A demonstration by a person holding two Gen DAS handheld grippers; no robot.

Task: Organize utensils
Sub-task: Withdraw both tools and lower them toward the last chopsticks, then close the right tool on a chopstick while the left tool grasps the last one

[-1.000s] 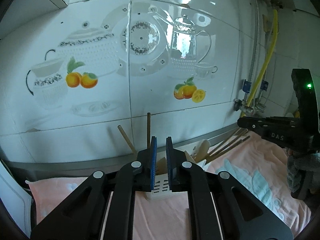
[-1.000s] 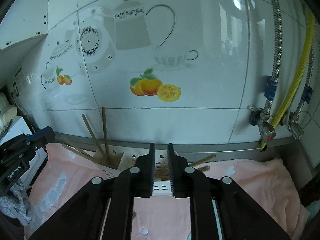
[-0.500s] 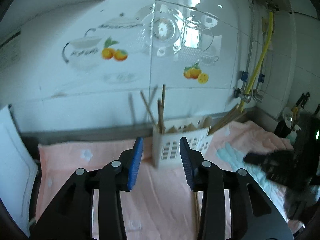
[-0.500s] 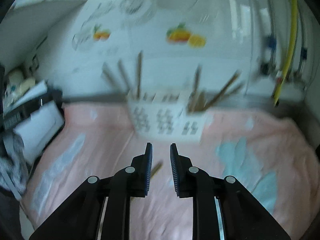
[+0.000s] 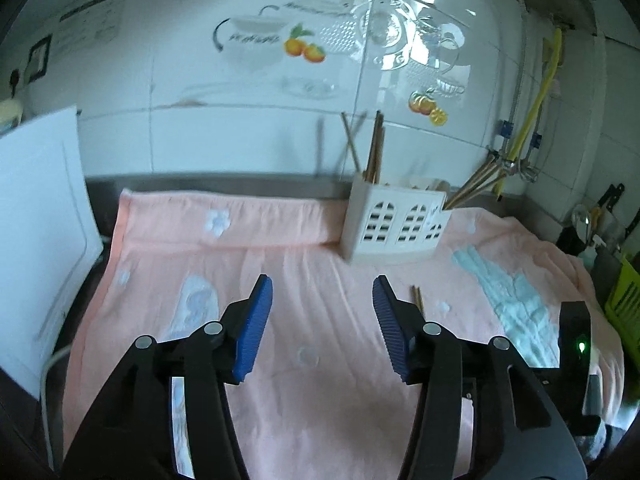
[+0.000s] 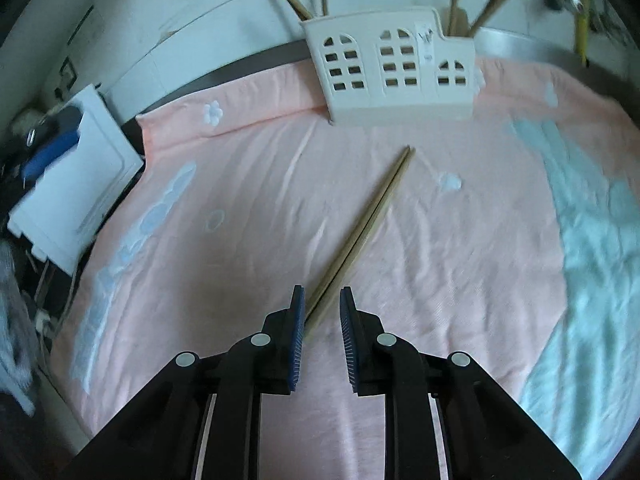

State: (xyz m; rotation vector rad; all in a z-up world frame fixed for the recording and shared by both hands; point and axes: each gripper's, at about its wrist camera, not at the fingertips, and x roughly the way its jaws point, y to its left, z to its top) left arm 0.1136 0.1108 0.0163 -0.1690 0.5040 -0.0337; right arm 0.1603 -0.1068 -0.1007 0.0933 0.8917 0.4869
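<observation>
A white utensil holder (image 5: 394,224) (image 6: 390,72) with window cut-outs stands at the back of the pink towel, with several wooden chopsticks (image 5: 374,148) upright in it. A loose pair of chopsticks (image 6: 372,216) lies slantwise on the towel in front of it. Its near end runs in between the fingers of my right gripper (image 6: 322,294), which stand a little apart and do not press on it. My left gripper (image 5: 323,284) hovers over bare towel with nothing between its blue pads (image 5: 256,320); its jaws are opening wide. The pair's far tip (image 5: 418,298) shows by its right finger.
A pink towel (image 5: 280,248) (image 6: 248,184) with pale blue patches covers the counter. A white board (image 5: 40,220) (image 6: 76,184) leans at the left edge. The tiled wall, a yellow hose (image 5: 540,96) and taps are behind. A green crate (image 5: 624,300) sits at far right.
Both grippers have drawn back and down from the holder to the towel. The left jaws went from shut to wide apart. The right jaws parted slightly, and the loose chopsticks came between them.
</observation>
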